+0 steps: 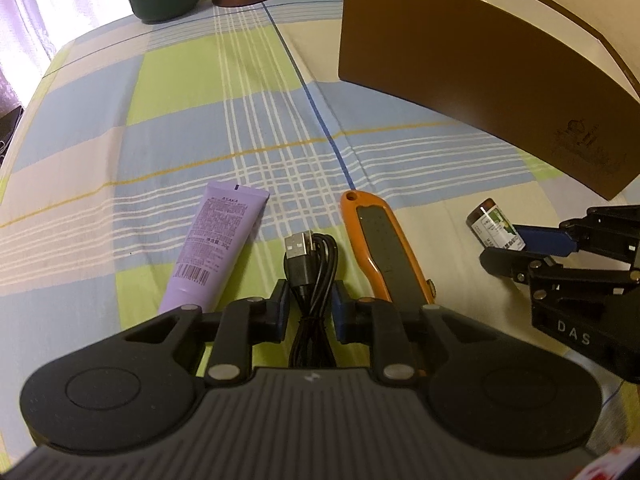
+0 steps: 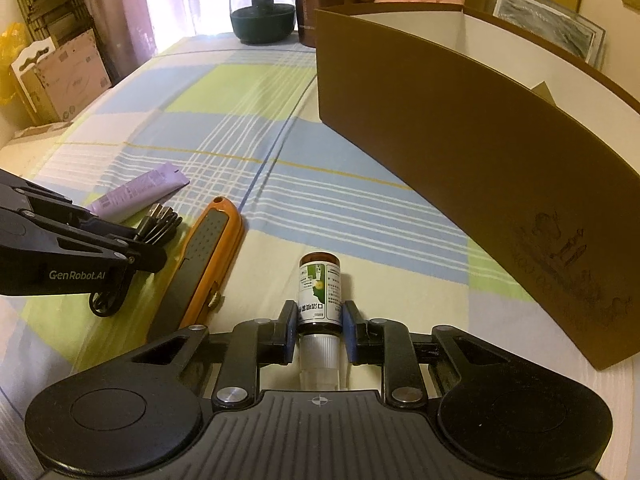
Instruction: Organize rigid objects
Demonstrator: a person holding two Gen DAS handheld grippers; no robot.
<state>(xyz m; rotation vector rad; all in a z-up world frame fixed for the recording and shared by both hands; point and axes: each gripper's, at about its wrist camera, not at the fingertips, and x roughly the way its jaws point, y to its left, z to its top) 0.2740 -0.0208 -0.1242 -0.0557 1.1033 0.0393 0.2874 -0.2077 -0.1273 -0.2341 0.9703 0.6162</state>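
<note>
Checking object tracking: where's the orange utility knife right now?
The orange utility knife lies flat on the checked cloth, between the black USB cable on its left and the small brown bottle on its right, in front of the brown box.

- Daylight comes through the curtains (image 2: 132, 8) at the far edge of the bed (image 1: 180, 92), blown out white.
- Elsewhere dim, warm, with soft shadows.
- Fisheye bends the box (image 2: 480, 152); corners go black.
- Nearest parts look soft.
</note>
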